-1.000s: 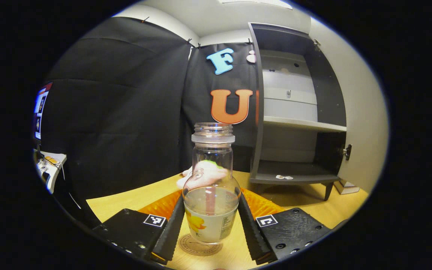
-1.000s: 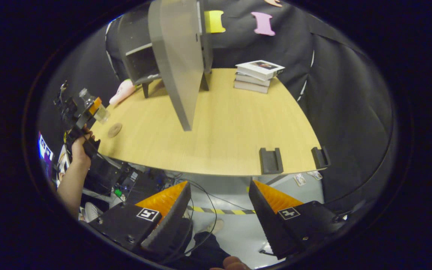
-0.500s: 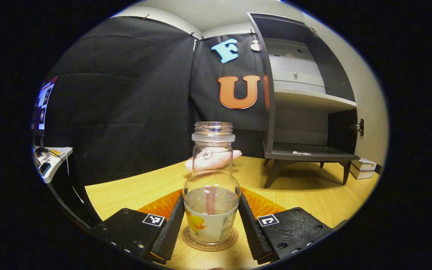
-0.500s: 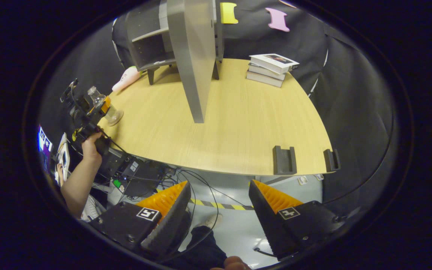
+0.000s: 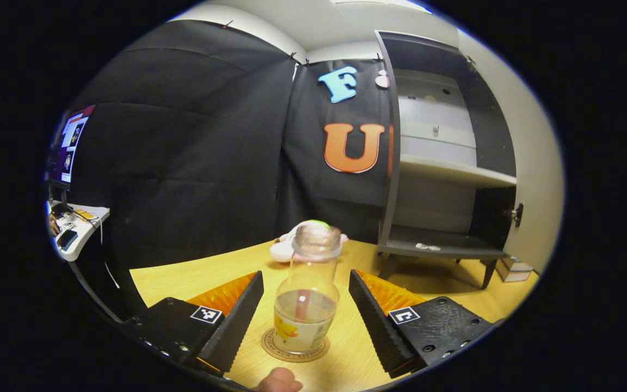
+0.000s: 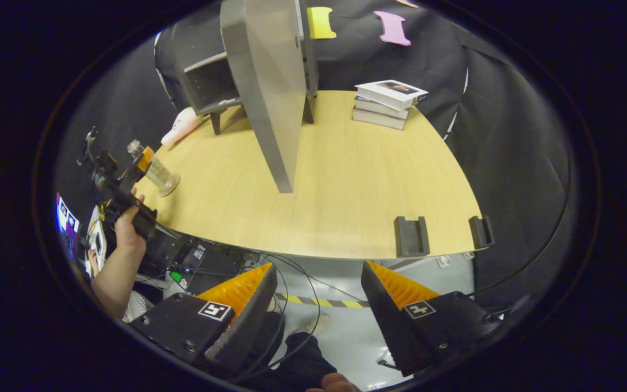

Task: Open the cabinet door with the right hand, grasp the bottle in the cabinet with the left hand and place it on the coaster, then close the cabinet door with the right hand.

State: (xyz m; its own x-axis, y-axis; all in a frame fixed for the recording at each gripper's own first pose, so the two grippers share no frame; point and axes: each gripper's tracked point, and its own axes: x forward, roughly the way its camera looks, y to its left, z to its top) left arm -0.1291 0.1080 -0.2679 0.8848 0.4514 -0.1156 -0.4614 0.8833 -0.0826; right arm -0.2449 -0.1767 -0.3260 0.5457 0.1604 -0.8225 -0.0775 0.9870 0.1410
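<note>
A clear glass bottle [image 5: 306, 305] with a little liquid and a yellow label stands upright on a round cork coaster [image 5: 294, 348] on the wooden table. My left gripper [image 5: 306, 313] is open, its fingers apart on both sides of the bottle with gaps. The grey cabinet [image 5: 444, 179] stands at the right with its door open and its shelves bare. In the right gripper view the bottle [image 6: 155, 169] stands at the table's left edge beside the left gripper [image 6: 128, 169] held by a hand. My right gripper [image 6: 319, 305] hangs open off the table's front edge. The cabinet door [image 6: 267, 81] juts toward me.
A pink soft toy [image 5: 292, 247] lies behind the bottle by the booth wall. A stack of books [image 6: 387, 103] sits at the table's back right. Two dark holders [image 6: 411, 237] stand at the table's front edge. Cables run on the floor below.
My left gripper has let go of the bottle: its fingers spread apart and drew back a little. The bottle now stands free on the coaster. The right gripper barely moved.
</note>
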